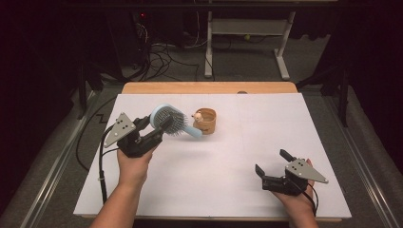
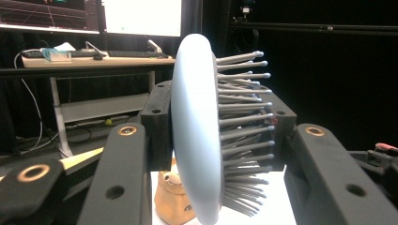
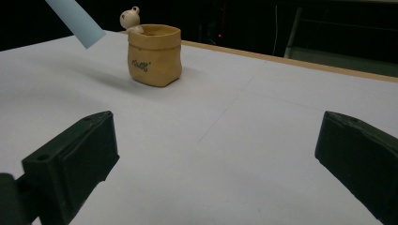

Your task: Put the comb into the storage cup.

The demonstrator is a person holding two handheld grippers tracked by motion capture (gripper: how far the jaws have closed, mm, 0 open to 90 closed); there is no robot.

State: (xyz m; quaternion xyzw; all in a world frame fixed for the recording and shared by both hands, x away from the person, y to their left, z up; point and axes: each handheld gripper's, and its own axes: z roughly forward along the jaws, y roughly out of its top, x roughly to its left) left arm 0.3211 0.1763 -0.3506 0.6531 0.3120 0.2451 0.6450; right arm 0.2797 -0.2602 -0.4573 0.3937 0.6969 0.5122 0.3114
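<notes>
My left gripper (image 1: 159,126) is shut on the head of a light blue hairbrush (image 1: 170,120), held above the table at the left. In the left gripper view the hairbrush (image 2: 197,136) stands on edge between the jaws, grey bristles pointing right. Its handle (image 1: 192,132) slants down toward a tan sack-shaped pot (image 1: 205,120) with a small bear figure on its rim. The handle tip (image 3: 77,21) hangs just left of the pot (image 3: 155,55) in the right gripper view. My right gripper (image 1: 274,163) rests open near the front right, nothing between its jaws.
A white sheet (image 1: 247,142) covers the table, with a wooden edge (image 1: 209,87) at the back. Behind the table are cables on the floor (image 1: 161,57) and a white desk frame (image 1: 247,38).
</notes>
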